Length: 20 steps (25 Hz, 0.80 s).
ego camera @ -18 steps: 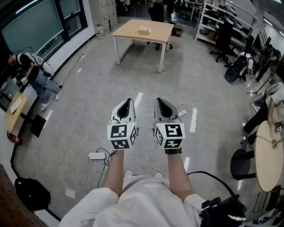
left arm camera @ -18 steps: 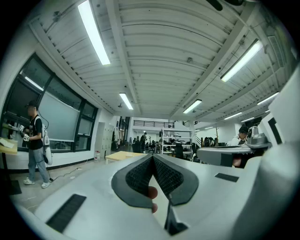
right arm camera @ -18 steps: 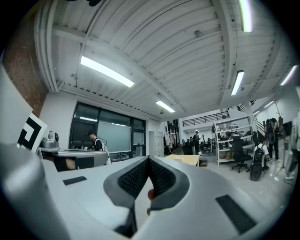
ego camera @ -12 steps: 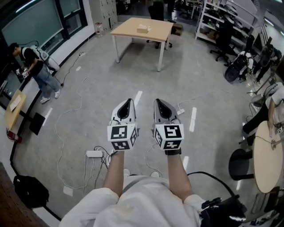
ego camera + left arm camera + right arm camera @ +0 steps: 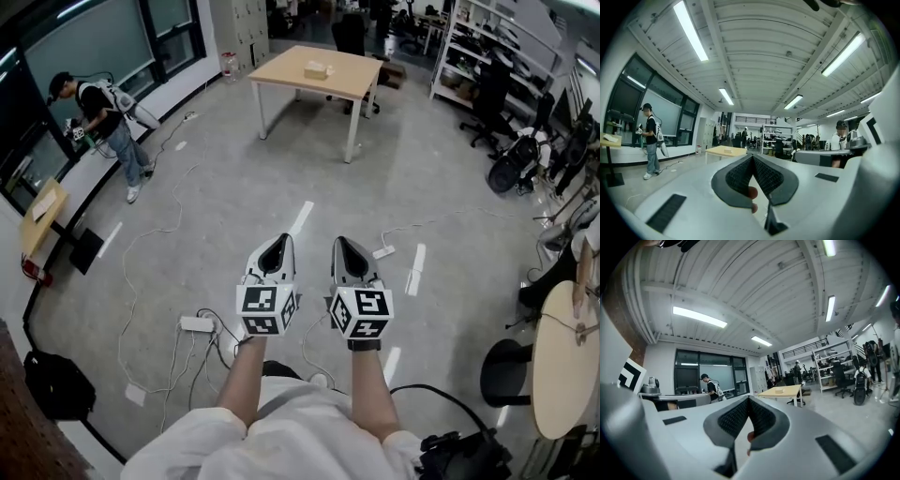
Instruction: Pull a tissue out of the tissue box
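Holding the left gripper (image 5: pixel 277 246) and right gripper (image 5: pixel 344 247) pressed shut and empty, the person is risking tripping over the power strip (image 5: pixel 199 324) before reaching the distant tissue box (image 5: pixel 316 69).

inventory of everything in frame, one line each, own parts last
table: 1, light wood top, white legs, far across the floor
tissue box: 1, pale, on that table
person: 1, dark top, by the left windows
power strips: 2, white, on the floor among white cables; the second lies ahead of the grippers
bag: 1, black, floor, lower left
round table: 1, pale, right edge
left gripper: 1, white, shut, empty
right gripper: 1, white, shut, empty
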{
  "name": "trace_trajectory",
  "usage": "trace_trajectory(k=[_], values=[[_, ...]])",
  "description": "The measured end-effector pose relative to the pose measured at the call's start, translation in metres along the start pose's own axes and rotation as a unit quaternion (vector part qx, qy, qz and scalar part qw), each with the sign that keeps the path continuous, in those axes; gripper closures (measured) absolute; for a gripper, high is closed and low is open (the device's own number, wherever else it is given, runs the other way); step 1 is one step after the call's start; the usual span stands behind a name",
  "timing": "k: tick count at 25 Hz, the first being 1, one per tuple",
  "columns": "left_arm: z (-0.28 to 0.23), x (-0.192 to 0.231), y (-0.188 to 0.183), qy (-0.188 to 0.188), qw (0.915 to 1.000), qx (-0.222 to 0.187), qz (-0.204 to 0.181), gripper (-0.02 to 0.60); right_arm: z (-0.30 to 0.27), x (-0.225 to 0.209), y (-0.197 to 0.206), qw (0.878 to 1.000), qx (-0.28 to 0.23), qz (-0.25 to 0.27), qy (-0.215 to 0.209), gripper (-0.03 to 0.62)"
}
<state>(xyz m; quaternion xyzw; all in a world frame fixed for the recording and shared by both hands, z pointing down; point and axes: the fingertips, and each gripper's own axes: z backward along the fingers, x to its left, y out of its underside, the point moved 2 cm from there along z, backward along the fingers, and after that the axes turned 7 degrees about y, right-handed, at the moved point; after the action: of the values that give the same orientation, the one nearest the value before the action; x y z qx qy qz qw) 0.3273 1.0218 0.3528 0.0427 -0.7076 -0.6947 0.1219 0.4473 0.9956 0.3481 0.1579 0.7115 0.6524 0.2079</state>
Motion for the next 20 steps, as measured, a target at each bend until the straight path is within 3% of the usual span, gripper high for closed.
trace_trajectory(k=[9,20], values=[[-0.033,0.025,0.008,0.000,1.0000,0.004,0.004,0.591,-0.042,0.003,0.023,1.000,0.028,0.000,-0.002,0.592],[-0.091,0.139,-0.019,-0.007,0.9991,-0.035,0.024,0.591,-0.157,0.058,0.001,0.999,0.009,0.048,-0.019,0.592]])
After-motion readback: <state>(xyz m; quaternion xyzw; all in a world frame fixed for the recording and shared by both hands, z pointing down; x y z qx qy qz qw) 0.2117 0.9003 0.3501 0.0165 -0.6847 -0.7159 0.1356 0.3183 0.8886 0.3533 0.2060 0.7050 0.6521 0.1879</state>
